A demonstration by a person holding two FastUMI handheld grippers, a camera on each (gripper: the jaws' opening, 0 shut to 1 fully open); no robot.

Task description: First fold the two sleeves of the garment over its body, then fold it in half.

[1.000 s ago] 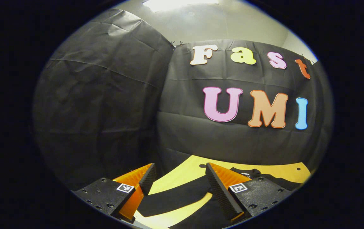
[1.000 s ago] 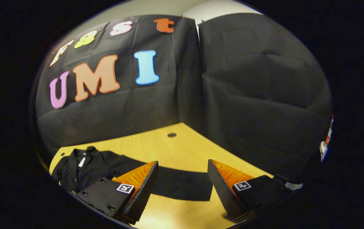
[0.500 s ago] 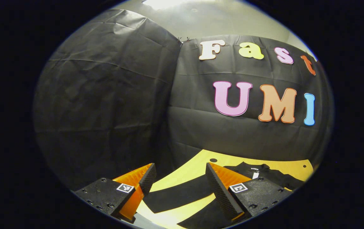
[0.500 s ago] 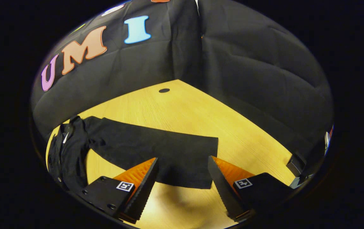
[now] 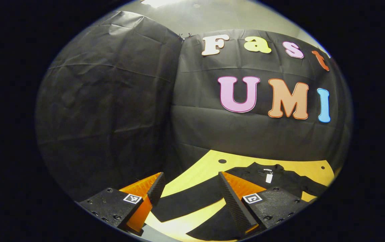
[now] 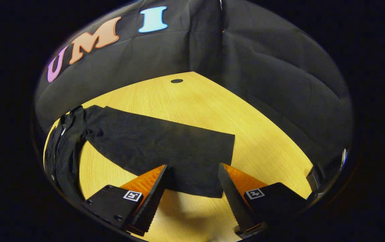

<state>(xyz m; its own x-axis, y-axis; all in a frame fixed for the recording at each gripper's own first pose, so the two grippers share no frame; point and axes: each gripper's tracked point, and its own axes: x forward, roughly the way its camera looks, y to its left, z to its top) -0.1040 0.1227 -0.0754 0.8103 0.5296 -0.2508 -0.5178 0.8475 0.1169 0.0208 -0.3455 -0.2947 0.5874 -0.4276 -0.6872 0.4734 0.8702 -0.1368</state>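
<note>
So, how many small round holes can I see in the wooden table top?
3 in the left gripper view: one hole near the back wall left of the garment, one hole at the far right, and one hole at the back corner in the right gripper view. Others may be hidden under cloth.

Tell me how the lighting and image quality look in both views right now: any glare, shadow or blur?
Left gripper view: sharp, ceiling light glaring at top, fisheye bending the wall. Right gripper view: slight blur, table evenly lit, soft shadow under the right gripper, black sleeve showing almost no texture.
</note>
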